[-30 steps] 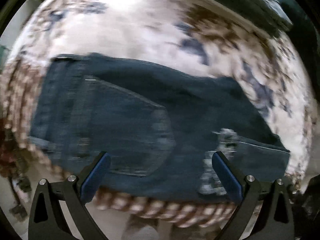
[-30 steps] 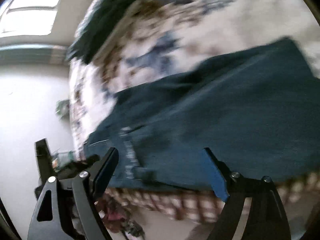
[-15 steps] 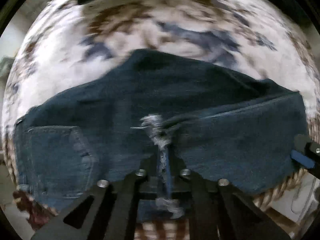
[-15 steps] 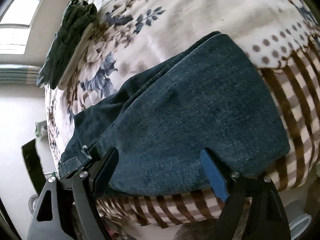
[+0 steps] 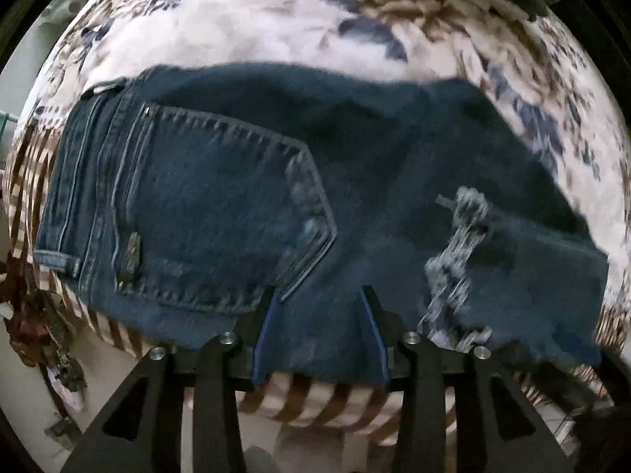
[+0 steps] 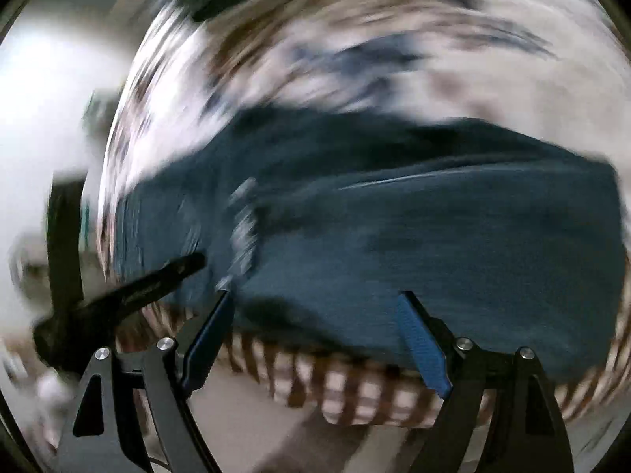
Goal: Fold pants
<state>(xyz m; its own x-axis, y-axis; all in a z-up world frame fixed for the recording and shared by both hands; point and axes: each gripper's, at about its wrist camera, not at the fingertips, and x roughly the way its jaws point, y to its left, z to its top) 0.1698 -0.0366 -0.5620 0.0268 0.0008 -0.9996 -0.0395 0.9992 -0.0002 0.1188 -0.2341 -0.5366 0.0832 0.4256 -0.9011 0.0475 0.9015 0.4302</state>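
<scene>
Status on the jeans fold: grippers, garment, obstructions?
Left gripper partly open, fingers over the near edge of the jeans. Right gripper open, nothing held. Jeans folded flat on the floral bedspread. Nothing in the way; right view blurred.

Materials and finish, both wrist views.
Pants [image 5: 236,205]: dark blue denim, matt, coarse weave, pale topstitching on pocket; frayed whitish threads [image 5: 457,260] at 4 o'clock. Bedcover [image 5: 276,19]: soft matt cloth, floral print toward 12 o'clock, brown-and-cream checks at 6. Left gripper [image 5: 321,335], right gripper [image 6: 315,339]: matt black frames, shiny metal screws, blue pads.
</scene>
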